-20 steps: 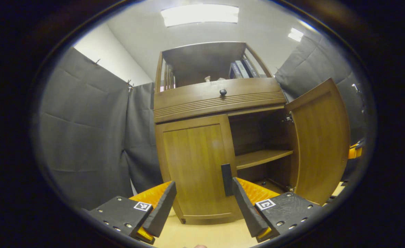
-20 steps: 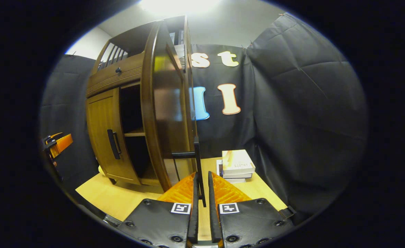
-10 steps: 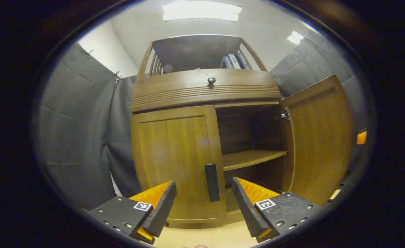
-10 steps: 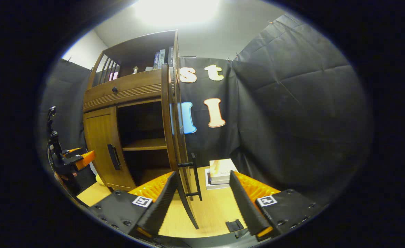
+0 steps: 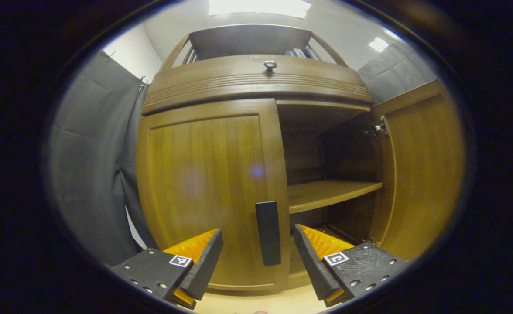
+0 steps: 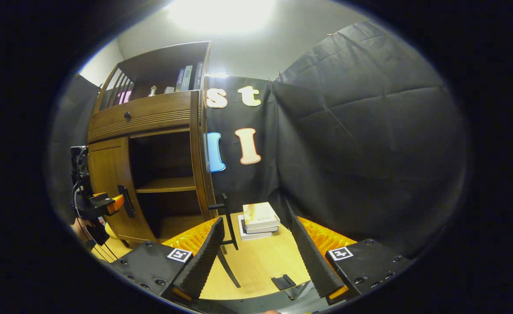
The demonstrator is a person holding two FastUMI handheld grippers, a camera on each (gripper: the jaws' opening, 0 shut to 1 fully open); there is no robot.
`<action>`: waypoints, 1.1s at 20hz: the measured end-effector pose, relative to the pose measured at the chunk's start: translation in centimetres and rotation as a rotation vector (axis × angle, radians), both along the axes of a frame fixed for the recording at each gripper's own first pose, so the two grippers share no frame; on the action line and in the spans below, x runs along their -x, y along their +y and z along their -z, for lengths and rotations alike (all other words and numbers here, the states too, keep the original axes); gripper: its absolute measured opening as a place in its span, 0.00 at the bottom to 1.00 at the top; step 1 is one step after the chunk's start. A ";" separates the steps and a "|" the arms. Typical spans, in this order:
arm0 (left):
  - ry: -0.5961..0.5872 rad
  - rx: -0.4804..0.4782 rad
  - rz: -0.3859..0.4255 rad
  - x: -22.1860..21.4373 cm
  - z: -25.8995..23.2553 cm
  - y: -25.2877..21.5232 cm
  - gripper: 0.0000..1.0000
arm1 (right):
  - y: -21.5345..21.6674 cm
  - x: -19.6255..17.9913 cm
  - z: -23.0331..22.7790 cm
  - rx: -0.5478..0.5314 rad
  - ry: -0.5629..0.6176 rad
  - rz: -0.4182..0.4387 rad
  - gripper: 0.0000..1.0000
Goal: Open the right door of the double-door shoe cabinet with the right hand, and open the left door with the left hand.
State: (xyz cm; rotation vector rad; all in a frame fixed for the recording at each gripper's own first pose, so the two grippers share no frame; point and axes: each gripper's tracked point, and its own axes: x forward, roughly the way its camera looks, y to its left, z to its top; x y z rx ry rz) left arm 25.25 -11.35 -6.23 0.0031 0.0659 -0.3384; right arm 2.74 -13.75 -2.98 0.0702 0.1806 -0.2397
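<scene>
In the left gripper view the brown wooden shoe cabinet [image 5: 256, 83] stands close ahead. Its left door [image 5: 204, 187] is closed, with a black bar handle [image 5: 268, 233] between and just beyond my left gripper's [image 5: 258, 257] open fingers. The right door [image 5: 422, 170] is swung wide, baring a shelf [image 5: 330, 194]. In the right gripper view my right gripper [image 6: 256, 253] is open and drawn back from the right door [image 6: 202, 161], seen edge-on with its black handle [image 6: 228, 220]. The left gripper [image 6: 104, 203] appears there at the left door's handle [image 6: 126, 201].
A stack of books [image 6: 258, 218] lies on the pale wood floor [image 6: 256, 261] right of the cabinet. A drawer with a round knob [image 5: 270, 66] runs above the doors, with books on the top shelf. Black cloth walls close in on both sides.
My right gripper opened, let go of the right door's handle and drew back. My left gripper moved in toward the left door's handle, which now sits between its open fingers.
</scene>
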 end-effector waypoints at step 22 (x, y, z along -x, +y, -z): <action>0.118 0.045 0.044 -2.4 3.5 -2.5 0.23 | 0.5 0.6 1.1 0.023 0.024 -0.010 0.98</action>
